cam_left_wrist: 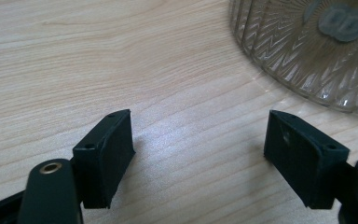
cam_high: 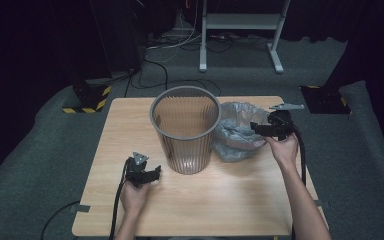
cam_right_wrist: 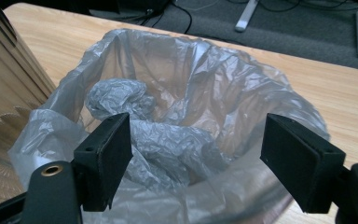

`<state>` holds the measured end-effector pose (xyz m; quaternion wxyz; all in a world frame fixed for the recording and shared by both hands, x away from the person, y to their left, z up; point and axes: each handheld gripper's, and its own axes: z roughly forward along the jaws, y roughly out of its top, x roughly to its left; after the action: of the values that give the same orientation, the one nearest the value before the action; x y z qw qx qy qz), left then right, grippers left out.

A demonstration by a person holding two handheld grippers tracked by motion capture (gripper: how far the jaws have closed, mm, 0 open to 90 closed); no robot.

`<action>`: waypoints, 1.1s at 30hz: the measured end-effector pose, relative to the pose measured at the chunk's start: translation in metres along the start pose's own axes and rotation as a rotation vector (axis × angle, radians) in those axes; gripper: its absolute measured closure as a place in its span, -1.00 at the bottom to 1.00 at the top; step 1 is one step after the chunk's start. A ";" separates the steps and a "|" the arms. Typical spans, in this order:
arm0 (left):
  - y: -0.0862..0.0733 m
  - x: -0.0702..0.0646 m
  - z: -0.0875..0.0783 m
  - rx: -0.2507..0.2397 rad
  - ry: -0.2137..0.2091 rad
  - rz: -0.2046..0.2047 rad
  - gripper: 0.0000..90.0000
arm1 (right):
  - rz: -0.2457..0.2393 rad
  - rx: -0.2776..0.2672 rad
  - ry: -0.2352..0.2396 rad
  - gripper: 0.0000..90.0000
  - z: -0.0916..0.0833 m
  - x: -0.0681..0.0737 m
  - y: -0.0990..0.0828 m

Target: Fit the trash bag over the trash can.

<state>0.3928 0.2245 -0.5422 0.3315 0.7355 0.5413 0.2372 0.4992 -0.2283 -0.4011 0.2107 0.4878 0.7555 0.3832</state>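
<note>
Crumpled translucent grey plastic bag (cam_high: 237,132) lies on the right half of the pale wood-grain tabletop (cam_high: 130,125), touching the side of the ribbed, see-through plastic wastebasket with a grey rim (cam_high: 185,130) that stands upright near the middle. The bag's mouth gapes open, and in the right gripper view its thin film (cam_right_wrist: 168,130) is bunched into folds inside.

Right tongs (cam_high: 260,128) hover at the bag's right edge, held in the person's right hand (cam_high: 282,147). Their jaws are spread wide (in the right gripper view the bag shows between them, but neither pad presses on the film).

Left tongs (cam_high: 155,173) sit low over the tabletop just left of the wastebasket's foot, in the person's left hand (cam_high: 134,196). Their jaws are likewise spread apart, with bare wood (cam_left_wrist: 196,140) between them; the wastebasket's patterned base (cam_left_wrist: 307,51) is near them at the upper right of the left gripper view, not touched.
</note>
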 end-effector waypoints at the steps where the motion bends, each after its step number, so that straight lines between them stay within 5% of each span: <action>1: 0.000 0.000 0.000 0.000 0.000 0.000 -0.47 | 0.000 0.000 0.000 -0.46 0.000 0.000 0.000; 17: 0.000 0.000 0.000 0.001 -0.002 0.001 -0.47 | -0.034 0.111 0.059 -0.58 0.040 0.012 0.007; 33: 0.000 0.000 0.000 0.001 -0.002 0.000 -0.47 | -0.048 0.277 0.054 -0.63 0.080 0.012 -0.014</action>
<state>0.3929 0.2249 -0.5421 0.3316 0.7360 0.5409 0.2360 0.5414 -0.1908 -0.4614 0.1302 0.4835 0.8180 0.2831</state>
